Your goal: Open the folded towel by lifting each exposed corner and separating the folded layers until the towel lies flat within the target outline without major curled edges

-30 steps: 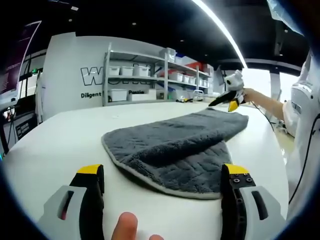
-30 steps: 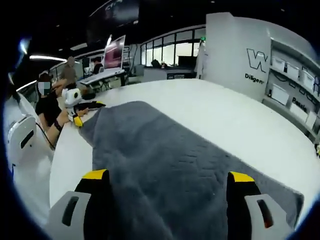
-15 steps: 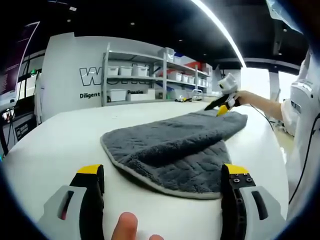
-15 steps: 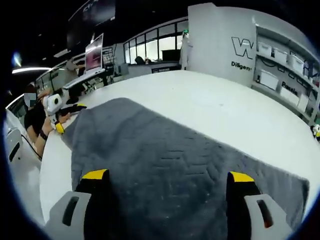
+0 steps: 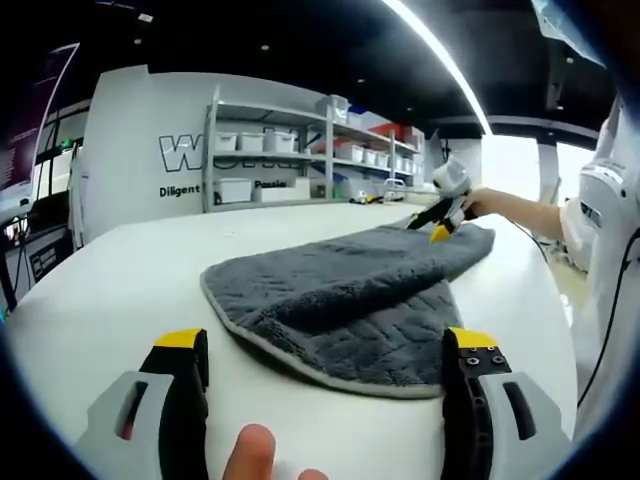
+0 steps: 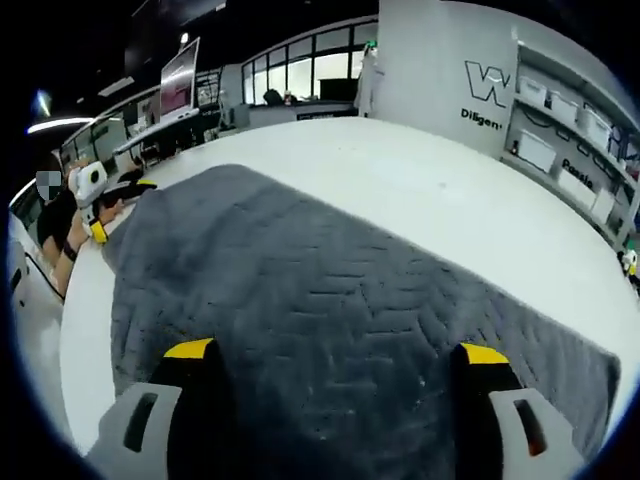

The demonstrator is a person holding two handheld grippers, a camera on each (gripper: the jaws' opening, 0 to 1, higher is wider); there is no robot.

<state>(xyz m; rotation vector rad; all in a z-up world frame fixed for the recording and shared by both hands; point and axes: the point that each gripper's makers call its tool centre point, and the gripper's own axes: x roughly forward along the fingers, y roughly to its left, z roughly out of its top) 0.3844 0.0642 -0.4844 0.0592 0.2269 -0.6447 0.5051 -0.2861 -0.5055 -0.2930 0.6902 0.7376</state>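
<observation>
grey towel (image 5: 345, 295) lying on white table (image 5: 110, 275), partly folded, upper layer doubling back over quilted lower layer. left gripper (image 5: 325, 375) hovering with jaws spread wide, short of towel's near hem, gripping nothing. right gripper (image 6: 335, 385) reaching over towel's far end, jaws parted wide above cloth, holding nothing. shelves (image 5: 300, 160) standing beyond table's far edge.

White wall (image 5: 130, 120); shelving (image 5: 300, 150) — ceiling striplight (image 5: 440, 60)

The towel (image 5: 350, 300) is dark grey with a stitched chevron pattern and paler grey edging; the table (image 5: 130, 270) is white; the jaw tips are yellow
</observation>
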